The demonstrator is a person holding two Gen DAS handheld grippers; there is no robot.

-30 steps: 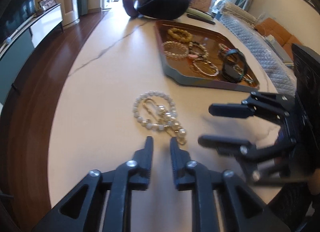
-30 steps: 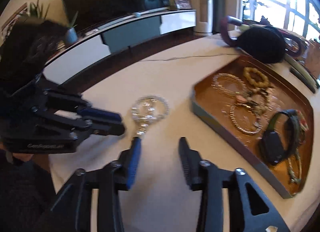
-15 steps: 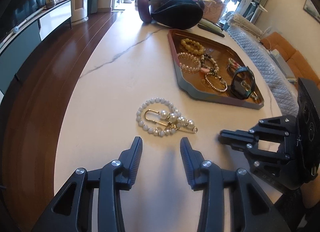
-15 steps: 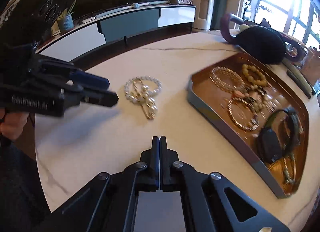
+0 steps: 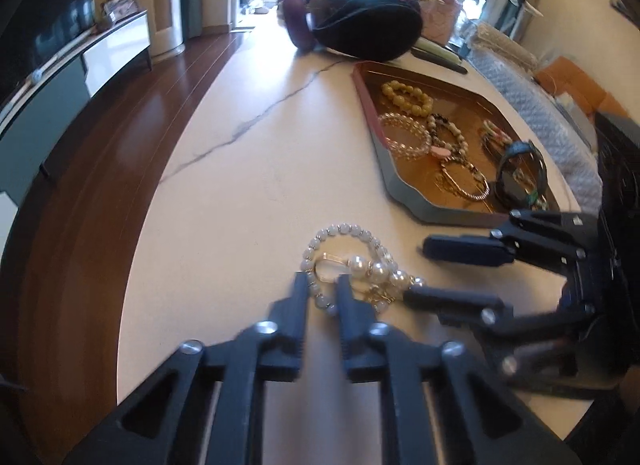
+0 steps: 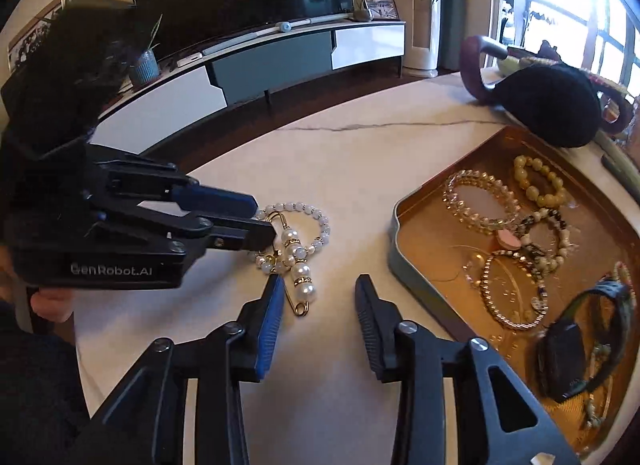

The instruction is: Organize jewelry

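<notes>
A white bead bracelet (image 5: 344, 233) lies on the marble table with a gold pearl pin (image 5: 376, 271) across it; both also show in the right wrist view, the bracelet (image 6: 316, 217) and the pin (image 6: 300, 277). My left gripper (image 5: 322, 285) is open, its fingertips straddling the bracelet's near edge. My right gripper (image 6: 320, 285) is open, its left fingertip beside the pin's pearl end. A copper tray (image 6: 424, 293) to the right holds several bracelets and a dark watch (image 6: 568, 349).
A black bag (image 5: 368, 29) with a maroon handle lies at the table's far end behind the tray (image 5: 400, 189). The table edge curves along the left, with wood floor and a TV cabinet (image 6: 272, 61) beyond.
My left gripper moved forward onto the bracelet and narrowed. My right gripper opened from shut and moved in to the pin.
</notes>
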